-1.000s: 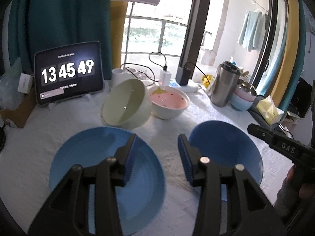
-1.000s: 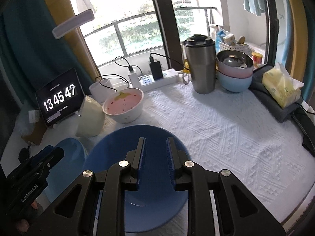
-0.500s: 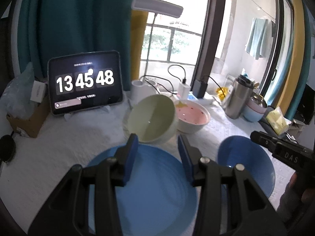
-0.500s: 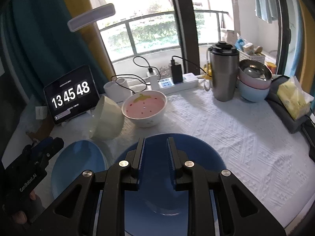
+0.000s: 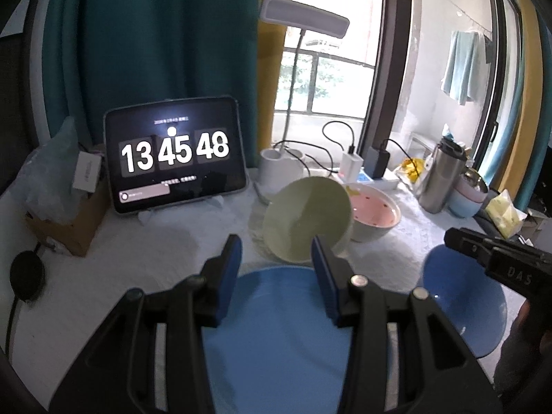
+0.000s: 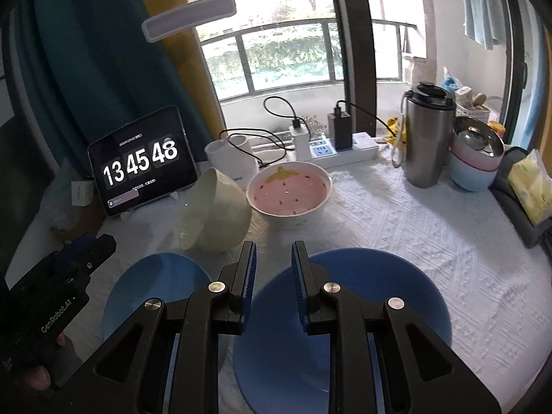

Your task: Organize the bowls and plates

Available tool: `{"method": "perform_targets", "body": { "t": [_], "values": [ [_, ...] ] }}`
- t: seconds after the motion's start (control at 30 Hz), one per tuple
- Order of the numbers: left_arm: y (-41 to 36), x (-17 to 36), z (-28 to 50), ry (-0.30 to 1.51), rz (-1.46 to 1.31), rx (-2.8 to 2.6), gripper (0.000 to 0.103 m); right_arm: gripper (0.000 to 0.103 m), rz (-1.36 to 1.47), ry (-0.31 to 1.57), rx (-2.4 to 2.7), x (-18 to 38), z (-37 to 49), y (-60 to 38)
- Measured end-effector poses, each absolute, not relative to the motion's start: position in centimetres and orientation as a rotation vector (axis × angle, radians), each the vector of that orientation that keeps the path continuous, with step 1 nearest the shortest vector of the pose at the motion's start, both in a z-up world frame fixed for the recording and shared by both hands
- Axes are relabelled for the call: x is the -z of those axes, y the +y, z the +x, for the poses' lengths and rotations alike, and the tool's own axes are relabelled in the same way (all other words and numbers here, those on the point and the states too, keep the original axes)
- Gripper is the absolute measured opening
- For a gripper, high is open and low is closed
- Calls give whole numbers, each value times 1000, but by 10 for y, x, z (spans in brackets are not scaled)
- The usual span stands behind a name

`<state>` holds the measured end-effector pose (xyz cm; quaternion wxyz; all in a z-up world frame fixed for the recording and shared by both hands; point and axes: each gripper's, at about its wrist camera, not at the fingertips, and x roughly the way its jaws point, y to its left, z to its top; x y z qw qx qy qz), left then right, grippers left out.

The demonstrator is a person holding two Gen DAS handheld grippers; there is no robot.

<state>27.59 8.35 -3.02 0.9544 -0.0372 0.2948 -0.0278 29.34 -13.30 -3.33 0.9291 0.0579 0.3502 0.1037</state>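
Two blue plates lie on the white cloth. My left gripper (image 5: 277, 269) hovers open over the far rim of the left plate (image 5: 276, 331), nothing between its fingers. My right gripper (image 6: 274, 255) stands open with a narrow empty gap above the near-left part of the right plate (image 6: 379, 296). Beyond them a pale green bowl (image 5: 307, 220) leans on its side next to an upright pink strawberry bowl (image 6: 289, 193). Each gripper shows in the other's view: the right gripper (image 5: 496, 262) and the left gripper (image 6: 58, 276).
At the back stand a clock tablet (image 5: 176, 158), a desk lamp (image 5: 300, 17), a white cup (image 6: 231, 158), a power strip (image 6: 341, 148) with cables and a steel flask (image 6: 427, 138). Stacked bowls (image 6: 476, 158) and a tissue pack (image 6: 531, 186) sit at the right.
Both grippers have moved across the table to the left; the plates sit lower in both views. The green bowl now shows between my left fingertips. Neither gripper's gap has changed.
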Motion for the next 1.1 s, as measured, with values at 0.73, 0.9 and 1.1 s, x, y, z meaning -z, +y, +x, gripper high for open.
{"method": "perform_targets", "body": {
  "t": [0.73, 0.9, 1.1],
  "values": [
    [111, 37, 320, 606, -54, 39, 44, 35, 106, 758, -252, 43, 331, -92],
    [109, 45, 333, 628, -51, 53, 44, 35, 105, 767, -252, 47, 340, -87],
    [108, 54, 349, 651, -60, 82, 44, 35, 116, 787, -239, 51, 352, -84]
  ]
}}
